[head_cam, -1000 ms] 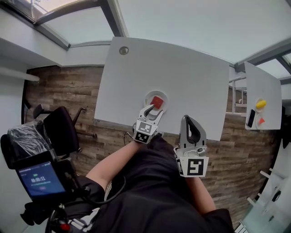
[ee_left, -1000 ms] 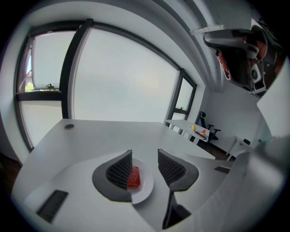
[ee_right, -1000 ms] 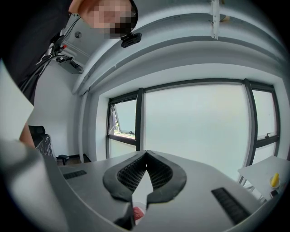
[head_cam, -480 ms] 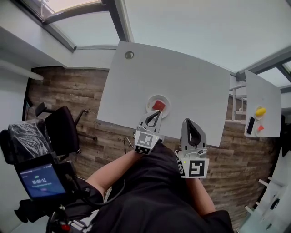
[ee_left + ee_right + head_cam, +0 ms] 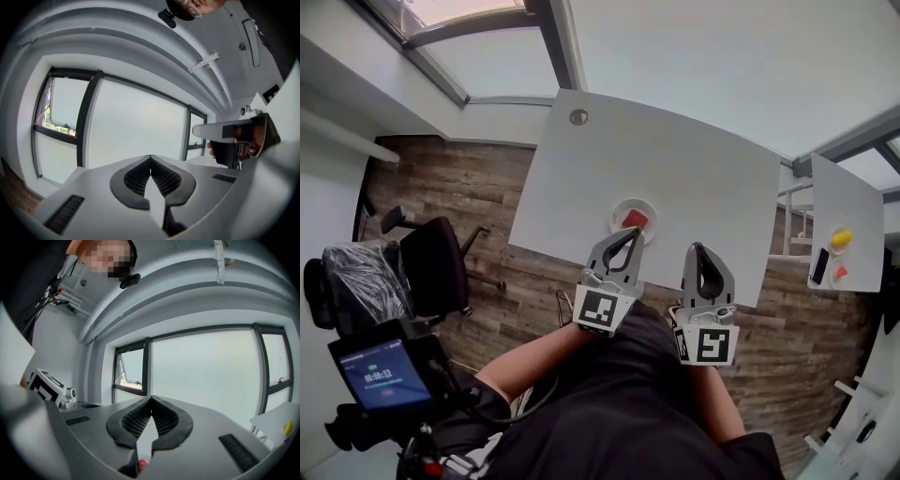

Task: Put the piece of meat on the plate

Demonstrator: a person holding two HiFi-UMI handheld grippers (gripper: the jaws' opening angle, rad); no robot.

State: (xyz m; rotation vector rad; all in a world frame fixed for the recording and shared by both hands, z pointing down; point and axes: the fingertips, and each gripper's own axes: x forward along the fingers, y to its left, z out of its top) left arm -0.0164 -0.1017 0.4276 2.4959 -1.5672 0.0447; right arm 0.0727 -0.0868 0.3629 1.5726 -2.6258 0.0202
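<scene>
Piece of meat [image 5: 635, 219], red, lies on plate [image 5: 619, 209]. Plate sits just inside near edge of table [image 5: 675, 155]. Left gripper [image 5: 634, 232] clenched, nothing between jaws, tips over plate's near rim; gap above it hard to judge. Right gripper [image 5: 699, 248] clenched too, empty, beside it at table edge. Tabletop bare beyond plate. Chair [image 5: 431, 267] well left, second table [image 5: 848, 192] right.

Big white rectangular table [image 5: 675, 169] w/ small round white plate [image 5: 619, 208] nr front edge; grey round grommet [image 5: 578, 117] at far-left corner.
</scene>
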